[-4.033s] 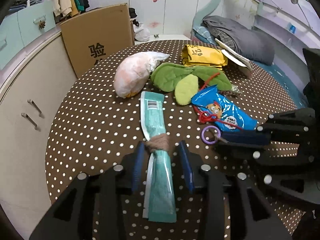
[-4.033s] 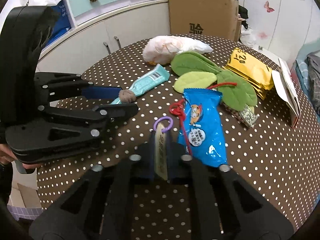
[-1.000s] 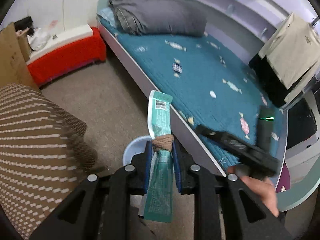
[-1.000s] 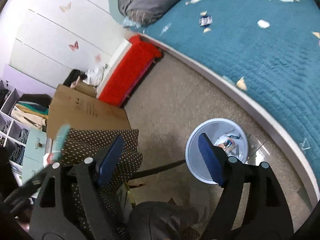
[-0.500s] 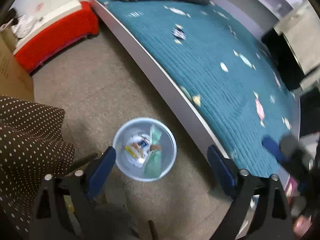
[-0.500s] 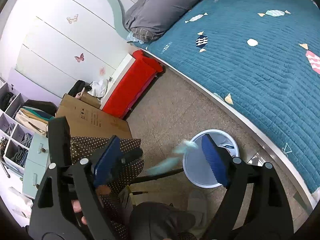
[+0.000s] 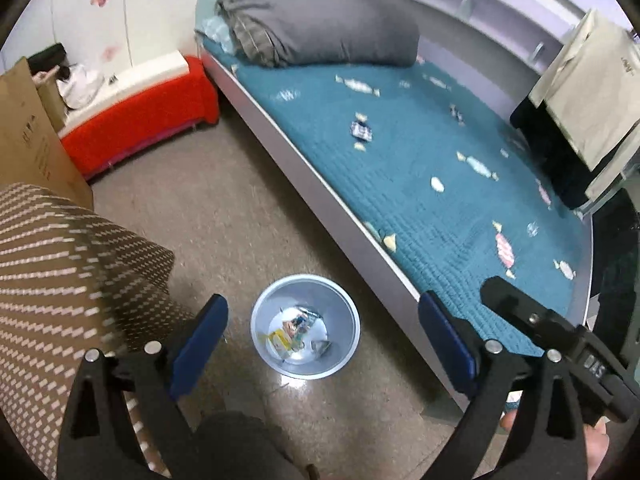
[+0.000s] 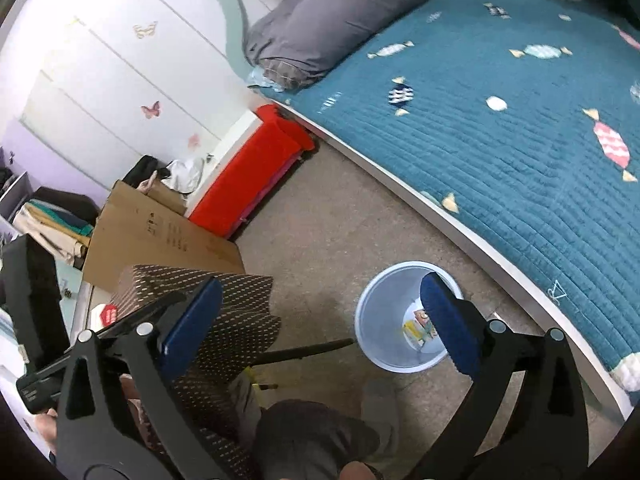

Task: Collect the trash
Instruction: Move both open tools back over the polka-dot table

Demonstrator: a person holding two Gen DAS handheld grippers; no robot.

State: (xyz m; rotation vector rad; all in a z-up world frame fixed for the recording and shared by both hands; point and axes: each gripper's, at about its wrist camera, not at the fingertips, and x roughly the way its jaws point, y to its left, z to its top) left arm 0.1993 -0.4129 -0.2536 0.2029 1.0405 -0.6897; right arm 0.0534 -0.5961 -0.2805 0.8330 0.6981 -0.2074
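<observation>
A pale blue bin with wrappers inside stands on the speckled floor beside the teal bed, near the dotted worktop. Left gripper and right gripper jaws are opening wide, both empty.

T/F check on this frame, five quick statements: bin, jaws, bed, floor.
1. The bin stands on the floor beside the bed. True.
2. The bin is empty. False: wrappers lie in its bottom.
3. The left gripper holds a teal packet. False: its jaws are opening with nothing between them.
4. The right gripper is empty. True: its jaws are opening.
5. The grey bedding lies on the floor. False: it is on the bed.
</observation>
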